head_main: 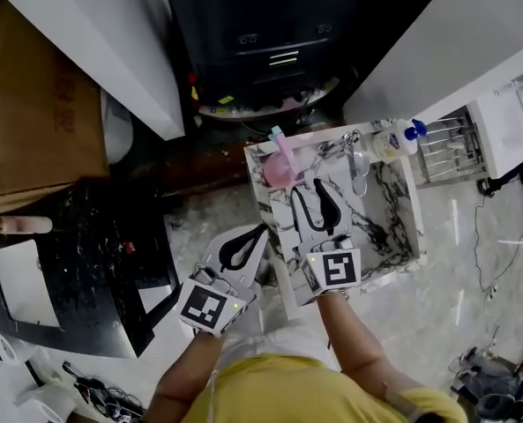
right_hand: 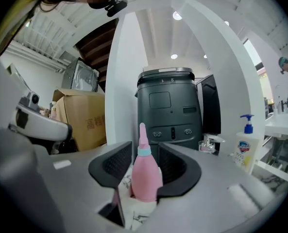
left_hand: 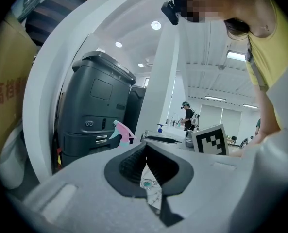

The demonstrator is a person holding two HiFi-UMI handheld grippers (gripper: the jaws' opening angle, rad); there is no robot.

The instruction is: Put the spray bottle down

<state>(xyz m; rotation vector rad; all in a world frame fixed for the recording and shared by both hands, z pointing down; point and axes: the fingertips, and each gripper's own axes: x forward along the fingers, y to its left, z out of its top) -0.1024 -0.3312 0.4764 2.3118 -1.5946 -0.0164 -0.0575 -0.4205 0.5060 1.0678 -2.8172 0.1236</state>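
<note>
The pink spray bottle [head_main: 281,167] stands upright at the far left corner of the marble basin top [head_main: 393,227]. In the right gripper view the spray bottle [right_hand: 146,176] rises between the dark pads, which stand apart from its sides. My right gripper [head_main: 312,194] is open just behind the bottle. My left gripper [head_main: 259,233] hovers at the basin's left edge, its fingertips together around nothing. From the left gripper [left_hand: 148,166] I see the bottle's pink trigger head [left_hand: 120,131] ahead to the left.
A white pump soap bottle [head_main: 393,141] and a chrome faucet [head_main: 356,161] stand at the basin's far side. A dark machine [head_main: 261,33] stands beyond it between white slanted columns. A cardboard box [head_main: 32,104] sits far left, a wire rack [head_main: 446,144] to the right.
</note>
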